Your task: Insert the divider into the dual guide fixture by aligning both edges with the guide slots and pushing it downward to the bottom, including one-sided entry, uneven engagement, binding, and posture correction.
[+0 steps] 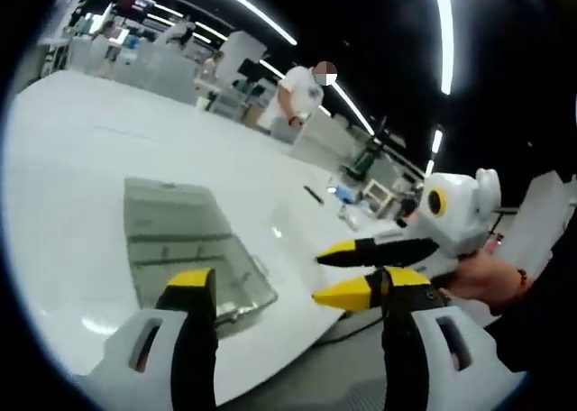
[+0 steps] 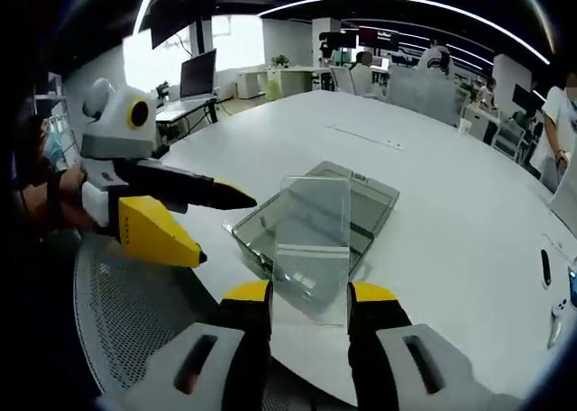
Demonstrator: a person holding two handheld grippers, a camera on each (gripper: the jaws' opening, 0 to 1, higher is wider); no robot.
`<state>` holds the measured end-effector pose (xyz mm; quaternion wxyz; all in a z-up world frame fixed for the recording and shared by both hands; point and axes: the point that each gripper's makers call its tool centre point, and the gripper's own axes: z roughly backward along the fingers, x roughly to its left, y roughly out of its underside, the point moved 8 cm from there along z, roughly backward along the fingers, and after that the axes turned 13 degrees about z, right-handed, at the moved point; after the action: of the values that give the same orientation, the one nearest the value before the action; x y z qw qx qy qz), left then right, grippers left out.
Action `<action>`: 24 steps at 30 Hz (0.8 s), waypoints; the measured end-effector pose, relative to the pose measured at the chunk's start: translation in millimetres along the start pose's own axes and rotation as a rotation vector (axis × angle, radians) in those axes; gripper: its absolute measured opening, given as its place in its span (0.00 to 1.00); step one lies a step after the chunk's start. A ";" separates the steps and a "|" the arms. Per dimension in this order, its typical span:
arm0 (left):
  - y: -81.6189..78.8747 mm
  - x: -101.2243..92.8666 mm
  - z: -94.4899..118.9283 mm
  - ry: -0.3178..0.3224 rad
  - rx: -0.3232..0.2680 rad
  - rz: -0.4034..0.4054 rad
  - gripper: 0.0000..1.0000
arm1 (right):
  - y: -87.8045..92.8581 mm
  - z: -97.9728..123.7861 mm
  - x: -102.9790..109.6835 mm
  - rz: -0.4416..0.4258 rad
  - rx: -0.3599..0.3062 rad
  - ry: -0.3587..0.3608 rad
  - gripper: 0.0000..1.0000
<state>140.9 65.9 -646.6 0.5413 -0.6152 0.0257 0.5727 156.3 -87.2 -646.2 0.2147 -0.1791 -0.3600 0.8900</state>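
Right gripper (image 2: 309, 296) was clamped on the divider (image 2: 312, 240), a clear sheet standing upright between its yellow-tipped jaws, lower edge pinched, top edge free. Divider was held over the near edge of the fixture (image 2: 361, 204), a clear shallow tray lying flat on the white table (image 2: 451, 249); couldn't tell whether the sheet touched it. Left gripper (image 2: 216, 222) sat just left of the tray, jaws spread, nothing between them.

In the left gripper view, left gripper (image 1: 293, 289) jaws stood wide apart and empty, fixture (image 1: 185, 240) beyond them on the table (image 1: 72, 204). Right gripper (image 1: 338, 271) came in from the right, held by a hand (image 1: 482, 280). Far back, a person (image 1: 297, 100) stood among desks.
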 end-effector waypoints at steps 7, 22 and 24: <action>-6.9 1.7 -3.4 0.018 -0.044 0.052 0.53 | -6.3 -0.5 5.0 0.007 -0.023 -0.017 0.28; -14.1 7.4 1.7 0.016 -0.103 0.130 0.11 | -16.2 1.3 18.9 0.019 -0.061 -0.066 0.29; -14.6 7.3 2.8 0.025 -0.102 0.139 0.08 | -18.3 2.4 21.2 0.017 -0.074 -0.073 0.29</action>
<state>151.0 78.2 -642.0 0.4679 -0.6457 0.0456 0.6017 141.9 -65.8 -634.9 0.1871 -0.1573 -0.3987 0.8839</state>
